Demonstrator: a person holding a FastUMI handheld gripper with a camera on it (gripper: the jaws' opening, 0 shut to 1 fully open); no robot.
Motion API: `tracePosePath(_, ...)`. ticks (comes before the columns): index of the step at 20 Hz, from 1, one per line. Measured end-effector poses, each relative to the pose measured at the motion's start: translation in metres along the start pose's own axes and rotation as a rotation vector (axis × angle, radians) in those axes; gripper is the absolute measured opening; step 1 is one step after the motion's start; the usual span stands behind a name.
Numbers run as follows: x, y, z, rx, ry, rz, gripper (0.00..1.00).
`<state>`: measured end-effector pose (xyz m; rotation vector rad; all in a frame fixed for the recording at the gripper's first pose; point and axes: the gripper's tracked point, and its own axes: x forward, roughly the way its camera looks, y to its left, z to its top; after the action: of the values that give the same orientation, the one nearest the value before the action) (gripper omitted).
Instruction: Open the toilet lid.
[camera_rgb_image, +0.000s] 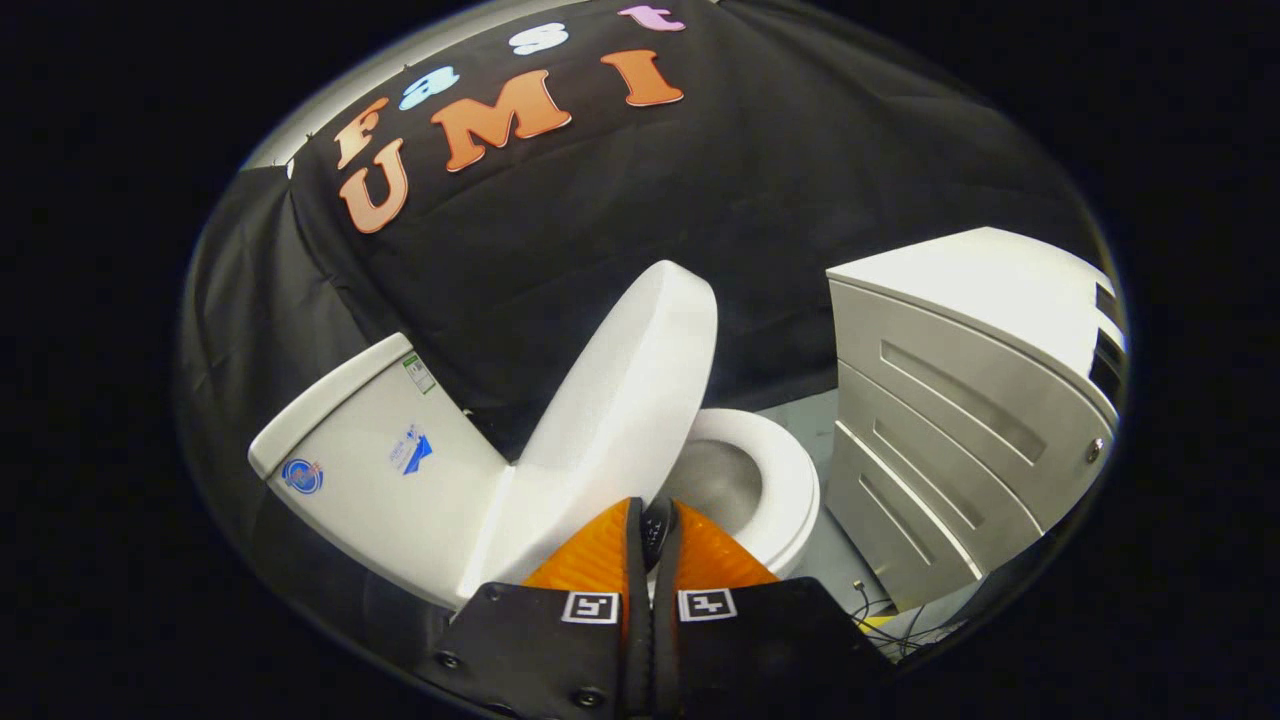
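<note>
**One toilet, lid raised, my jaws nearly together**

I count one toilet (400, 490), white, lying tilted in my view. It has one lid (620, 400), one seat ring (790, 480) and one tank (370, 450). The lid is lifted: it stands up from the bowl at a steep angle, with its hinged end near my fingertips and its free end pointing away toward the black cloth wall (700, 200). Under it the seat ring is uncovered, and I see the grey inside of the bowl (715, 485).

My jaws (655, 530) are two orange fingers, and they stand almost pressed together, with just a thin dark gap between them. I cannot tell if they pinch something; a small dark part sits at the tips, just at the lower edge of the lid, but it is too small to make out. Each finger base carries one black-and-white square marker, so two markers in total.

On the tank I count three stickers: one round blue and red sticker (302, 475), one blue and white sticker (412, 450), and one small green and white label (419, 372) near the top edge. The writing on all three is too small to read.

Beside the toilet stands one white cabinet (960, 420) with three long recessed grips on its front and one small metal knob (1094, 450). Some thin cables (880, 615) lie on the floor between the cabinet and my fingers.
</note>
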<state>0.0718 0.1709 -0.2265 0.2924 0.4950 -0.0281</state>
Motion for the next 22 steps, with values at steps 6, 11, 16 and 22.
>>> tracePosePath(6,-0.001,0.000,-0.001,-0.027,-0.033,0.007,0.08)
tracePosePath(11,-0.011,0.031,0.012,-0.154,-0.110,-0.026,0.08)
tracePosePath(16,-0.027,0.084,0.030,-0.312,-0.162,-0.072,0.08)
tracePosePath(22,-0.035,0.115,0.035,-0.379,-0.177,-0.128,0.08)
